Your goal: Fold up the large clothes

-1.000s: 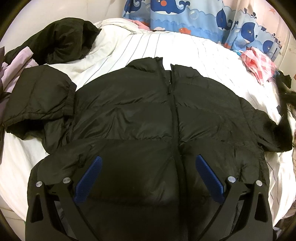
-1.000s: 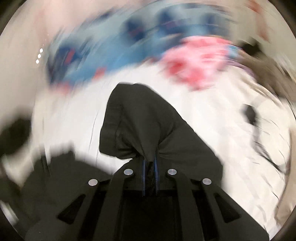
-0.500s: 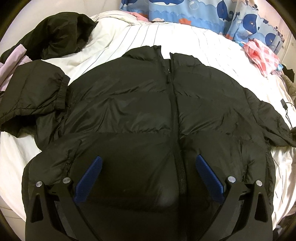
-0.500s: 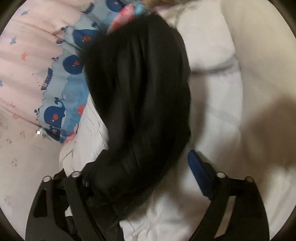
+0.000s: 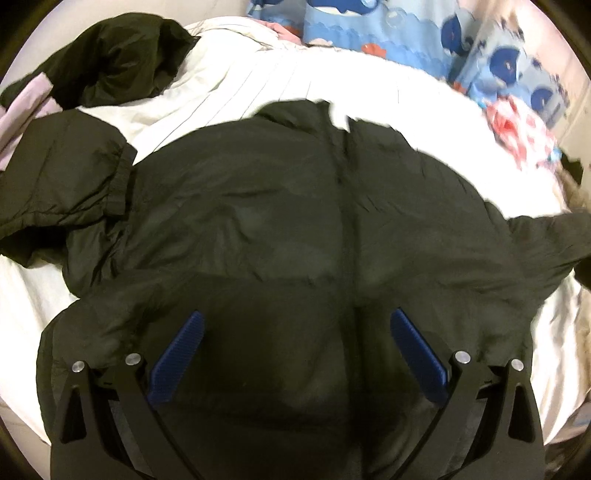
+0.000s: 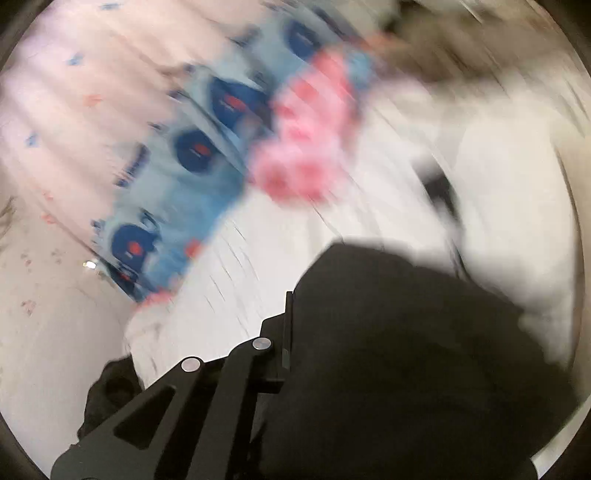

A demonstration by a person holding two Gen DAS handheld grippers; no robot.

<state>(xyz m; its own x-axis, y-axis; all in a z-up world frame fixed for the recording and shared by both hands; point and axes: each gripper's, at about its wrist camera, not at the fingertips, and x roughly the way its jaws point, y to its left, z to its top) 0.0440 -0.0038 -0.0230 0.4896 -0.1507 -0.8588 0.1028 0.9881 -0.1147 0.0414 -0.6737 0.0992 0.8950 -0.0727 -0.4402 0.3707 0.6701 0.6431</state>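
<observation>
A large black puffer jacket (image 5: 277, 221) lies front-up and zipped on the white bed sheet (image 5: 258, 85). Its left sleeve (image 5: 62, 177) is bent back beside the body. Its right sleeve (image 5: 546, 240) reaches to the picture's right edge. My left gripper (image 5: 295, 350) hovers open over the jacket's lower front, blue pads wide apart, nothing between them. In the blurred right wrist view, my right gripper (image 6: 291, 325) is shut on the black sleeve (image 6: 406, 350). The fabric drapes over and hides its right finger.
Another dark garment (image 5: 118, 55) is heaped at the back left, with lilac cloth (image 5: 26, 99) beside it. Blue whale-print bedding (image 5: 369, 26) lines the far edge, and a pink checked cloth (image 5: 517, 136) lies at the right. The sheet's edge runs close to the jacket's hem.
The right gripper held the sleeve, opened around it half a second ago, and is shut on it again; its view has swung. The left gripper stays open over the hem.
</observation>
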